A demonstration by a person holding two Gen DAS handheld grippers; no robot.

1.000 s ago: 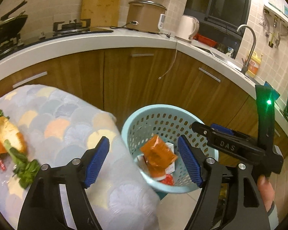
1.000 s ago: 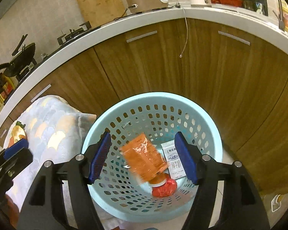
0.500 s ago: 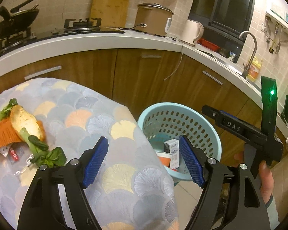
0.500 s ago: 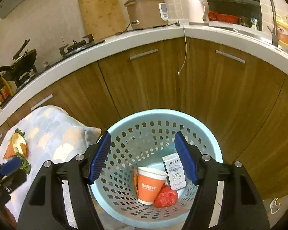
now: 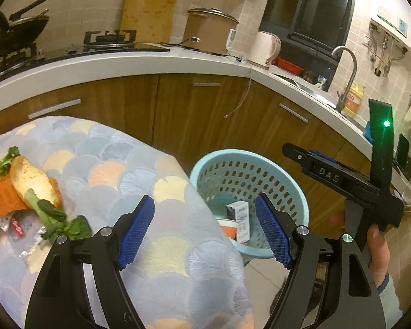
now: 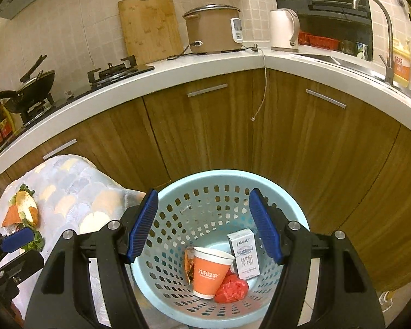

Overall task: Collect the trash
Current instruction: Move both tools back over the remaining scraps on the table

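Blue-padded left gripper (image 5: pixel 204 231) and right gripper (image 6: pixel 202 226) both wide, empty; leafy scraps (image 5: pixel 54 216) on cloth (image 5: pixel 139 170) likely to snag fabric, missing basket (image 6: pixel 296 213).

A home kitchen: gas hob (image 6: pixel 117 71), rice cooker (image 6: pixel 213 27), kettle (image 6: pixel 283 28), tap (image 6: pixel 380 27), wooden cabinets (image 6: pixel 205 126).

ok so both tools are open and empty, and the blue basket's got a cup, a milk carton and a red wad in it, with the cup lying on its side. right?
Not quite: the cup stands upright on its base, mouth up, as the right wrist view shows. The rest holds: left tool and right tool are open and empty, and the blue basket holds the cup, the milk carton and the red wad.
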